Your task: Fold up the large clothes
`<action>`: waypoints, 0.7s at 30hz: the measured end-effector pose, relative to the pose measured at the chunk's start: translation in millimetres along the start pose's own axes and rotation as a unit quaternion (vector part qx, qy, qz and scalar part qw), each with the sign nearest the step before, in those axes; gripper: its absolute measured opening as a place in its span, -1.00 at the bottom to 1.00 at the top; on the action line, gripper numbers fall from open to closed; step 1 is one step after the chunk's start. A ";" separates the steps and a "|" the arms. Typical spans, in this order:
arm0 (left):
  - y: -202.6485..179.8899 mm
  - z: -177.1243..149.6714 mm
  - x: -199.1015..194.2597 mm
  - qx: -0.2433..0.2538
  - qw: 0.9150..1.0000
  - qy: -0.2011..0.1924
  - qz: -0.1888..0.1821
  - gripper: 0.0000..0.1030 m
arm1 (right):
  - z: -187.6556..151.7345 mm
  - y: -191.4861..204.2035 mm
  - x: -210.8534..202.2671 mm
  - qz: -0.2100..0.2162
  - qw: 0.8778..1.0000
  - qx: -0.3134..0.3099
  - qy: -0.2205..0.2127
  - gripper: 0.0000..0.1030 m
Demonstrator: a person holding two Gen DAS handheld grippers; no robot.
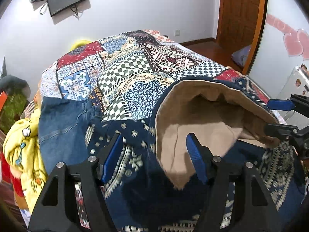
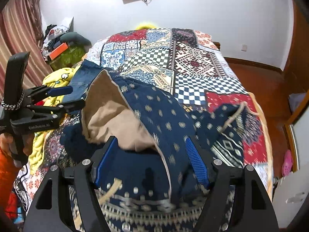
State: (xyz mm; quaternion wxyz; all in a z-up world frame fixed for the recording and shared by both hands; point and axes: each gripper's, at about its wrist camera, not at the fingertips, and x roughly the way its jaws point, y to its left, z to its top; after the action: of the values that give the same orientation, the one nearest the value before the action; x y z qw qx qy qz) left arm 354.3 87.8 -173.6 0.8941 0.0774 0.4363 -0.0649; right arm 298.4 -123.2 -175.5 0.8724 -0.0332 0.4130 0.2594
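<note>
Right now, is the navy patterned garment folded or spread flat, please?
Partly folded: the navy garment has a flap turned over, showing its tan lining.

Both tongs stand with jaws parted, pads pressing on nothing. The left tongs (image 1: 154, 154) tilt steeply downward, fingers toward twelve o'clock. The right tongs (image 2: 152, 158) tilt likewise. In the right wrist view, a hand (image 2: 11, 145) at nine o'clock grips the left tongs' handle.

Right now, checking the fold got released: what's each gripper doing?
Left gripper: open, holding nothing; navy patterned garment lies below.
Right gripper: open, holding nothing, above the same garment.
</note>
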 end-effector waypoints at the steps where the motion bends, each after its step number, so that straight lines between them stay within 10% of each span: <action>1: 0.5 2.4 4.5 0.001 1.000 0.002 -0.002 0.30 | 2.4 -0.7 5.4 0.000 1.000 0.001 0.004 0.34; 7: -1.7 21.1 35.1 -0.002 1.000 0.000 -0.016 0.24 | 14.0 -5.4 30.7 0.000 1.000 0.002 0.008 0.30; 14: -12.7 35.3 38.6 0.011 0.999 -0.018 -0.039 -0.86 | 20.7 -2.1 30.9 0.012 1.000 -0.001 -0.005 -0.74; 21: -24.5 19.7 -17.2 0.016 0.996 -0.049 -0.069 -0.90 | 16.5 1.6 7.0 0.035 0.999 0.013 -0.018 -0.86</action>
State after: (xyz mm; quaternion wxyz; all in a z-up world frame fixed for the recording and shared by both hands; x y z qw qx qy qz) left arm 354.5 60.7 -150.1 0.9064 0.0581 0.3952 -0.1375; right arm 313.0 -114.3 -169.6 0.8706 -0.0024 0.4013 0.2847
